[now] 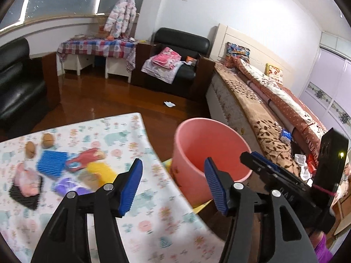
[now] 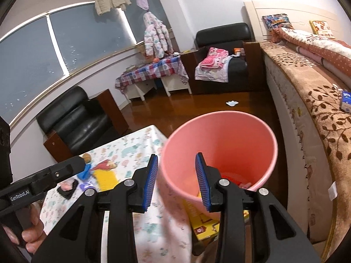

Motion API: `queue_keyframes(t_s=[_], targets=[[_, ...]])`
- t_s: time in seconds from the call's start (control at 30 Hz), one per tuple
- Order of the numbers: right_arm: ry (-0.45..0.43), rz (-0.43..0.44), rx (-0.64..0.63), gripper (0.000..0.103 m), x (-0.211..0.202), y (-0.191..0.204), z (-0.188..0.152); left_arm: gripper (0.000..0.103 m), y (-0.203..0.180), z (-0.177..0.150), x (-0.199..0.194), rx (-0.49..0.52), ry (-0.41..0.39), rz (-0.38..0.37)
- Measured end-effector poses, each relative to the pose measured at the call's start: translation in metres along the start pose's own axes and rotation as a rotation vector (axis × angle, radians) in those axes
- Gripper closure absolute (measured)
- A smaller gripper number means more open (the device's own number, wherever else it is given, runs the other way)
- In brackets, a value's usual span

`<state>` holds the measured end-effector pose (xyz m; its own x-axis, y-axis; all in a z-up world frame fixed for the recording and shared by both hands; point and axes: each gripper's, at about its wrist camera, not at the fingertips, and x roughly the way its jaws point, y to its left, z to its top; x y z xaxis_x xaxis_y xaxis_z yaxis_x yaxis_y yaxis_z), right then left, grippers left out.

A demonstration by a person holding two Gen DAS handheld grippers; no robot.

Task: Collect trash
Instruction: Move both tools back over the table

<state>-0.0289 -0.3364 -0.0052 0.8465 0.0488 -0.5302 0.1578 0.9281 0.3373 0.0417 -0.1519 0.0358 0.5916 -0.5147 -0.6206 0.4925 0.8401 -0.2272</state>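
While the scraps lie spread over the patterned cloth, the details run as follows.

Trash on table: blurred litter sits on the far-left part of the tablecloth (image 1: 140, 199) — a blue ribbed piece (image 1: 51, 161), a red wrapper (image 1: 84, 157), a yellow piece (image 1: 101, 172), a purple scrap (image 1: 69, 186), a pink bundle on a black ribbed piece (image 1: 25, 194), and two brown lumps (image 1: 47, 140) near the far edge.

Pink bin (image 2: 248, 135): stands upright just beside the table's right edge, between table and bed, mouth open; red and pink bits lie at its bottom in the right wrist view. A yellow box (image 2: 203, 230) lies below its base.

Left gripper (image 1: 173, 180): jaws wide apart and holding nothing, one blue pad over the tablecloth, the other over the bin's near rim.

Right gripper (image 2: 176, 180): jaws spread with nothing between them, straddling the bin's near-left wall, one pad outside it and the other over the opening.

Floor: a small white scrap (image 1: 169, 103) lies on the dark wood, well apart from the table.

Bed (image 1: 269, 131): a brown leaf-patterned cover, with a blue-and-white packet (image 2: 346, 100) on it.
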Motion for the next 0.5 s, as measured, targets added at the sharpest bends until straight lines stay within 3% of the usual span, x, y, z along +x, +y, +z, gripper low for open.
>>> queue_keyframes(t_s=[0.23, 0.5], targets=[[-0.011, 0.024, -0.133, 0.067, -0.003, 0.045, -0.021, 0.044, 0.038, -0.022, -0.047, 0.023, -0.025, 0.069], [0.100, 0.155, -0.164, 0.067, 0.007, 0.080, -0.050, 0.044, 0.066, -0.074, -0.068, 0.066, 0.074, 0.123]])
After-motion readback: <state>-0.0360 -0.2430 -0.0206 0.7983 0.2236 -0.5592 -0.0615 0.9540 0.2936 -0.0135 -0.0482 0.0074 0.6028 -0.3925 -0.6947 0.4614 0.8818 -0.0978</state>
